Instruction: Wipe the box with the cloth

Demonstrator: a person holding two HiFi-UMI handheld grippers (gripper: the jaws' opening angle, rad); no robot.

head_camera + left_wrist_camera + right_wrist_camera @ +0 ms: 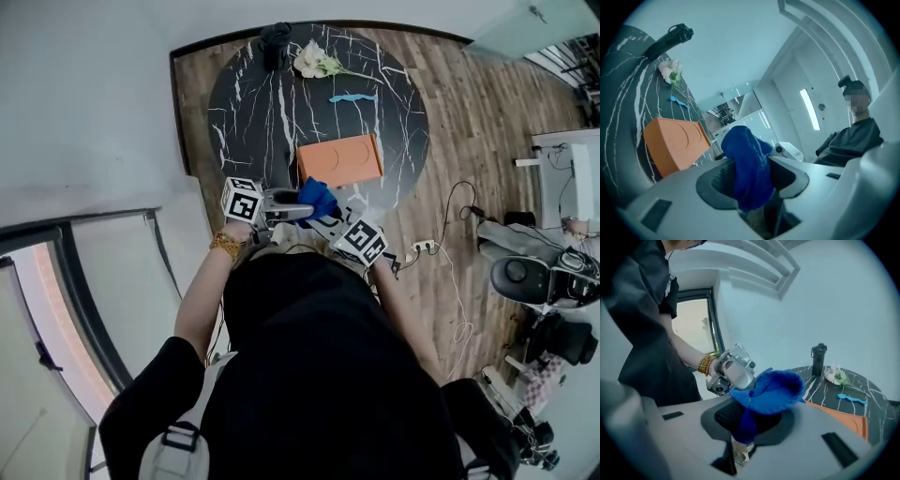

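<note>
While the orange box [339, 159] is lying flat near the front of the dark marbled counter [248, 112], the blue cloth [319, 197] is hanging in the air just short of the box's near edge, apart from it. We are judging the task as hardly begun: the cloth is in hand, but nothing is showing it laid on the box, so the whole wipe is still waiting.

The right tool [325, 217] is clenching the cloth. In its own view its jaws are standing almost together, pinching a fold low between the pads, with the rest bunching up above them. The left tool [302, 208] is meeting the same cloth from the other side. Its jaws are standing wide with the cloth rising between them, and bare pad is showing beside the fabric, so we are reading it as released, not gripping.

Farther out, a pale flower [314, 61], a dark bottle [276, 45] and a small blue strip [352, 97] are sitting toward the counter's far side, well apart from the tools.
</note>
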